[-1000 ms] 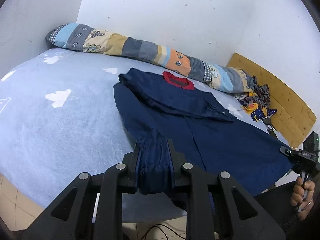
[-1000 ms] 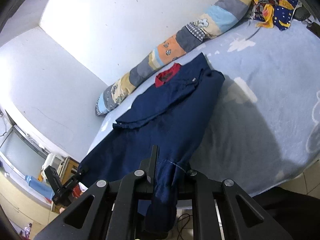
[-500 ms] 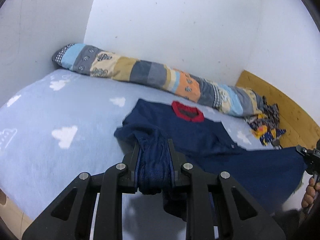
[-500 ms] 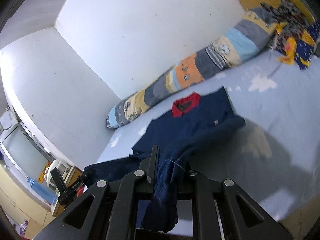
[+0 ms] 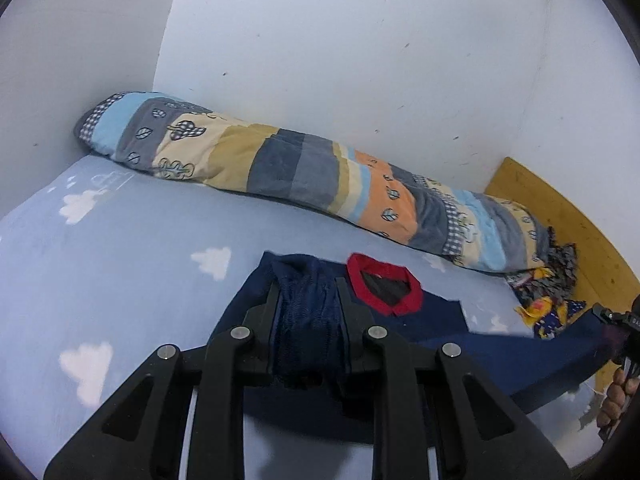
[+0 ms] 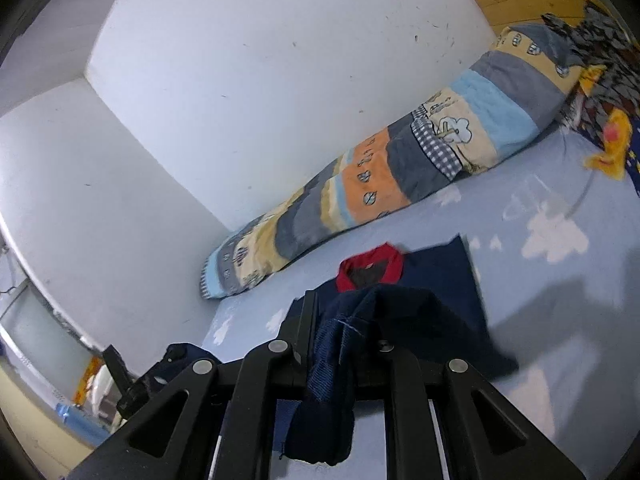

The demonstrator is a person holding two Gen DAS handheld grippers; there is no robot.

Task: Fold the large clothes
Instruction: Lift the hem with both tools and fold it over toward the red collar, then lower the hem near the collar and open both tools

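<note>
While both grippers' fingers [image 5: 269,322] pinch bunched cloth, navy garment [image 5: 432,320] drapes soft.

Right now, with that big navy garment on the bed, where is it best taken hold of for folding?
At its bottom hem corners, one per hand, approached from the near edge of the bed. The navy garment lies with its red collar toward the far wall. Both the left gripper and the right gripper already pinch bunched hem fabric.
</note>
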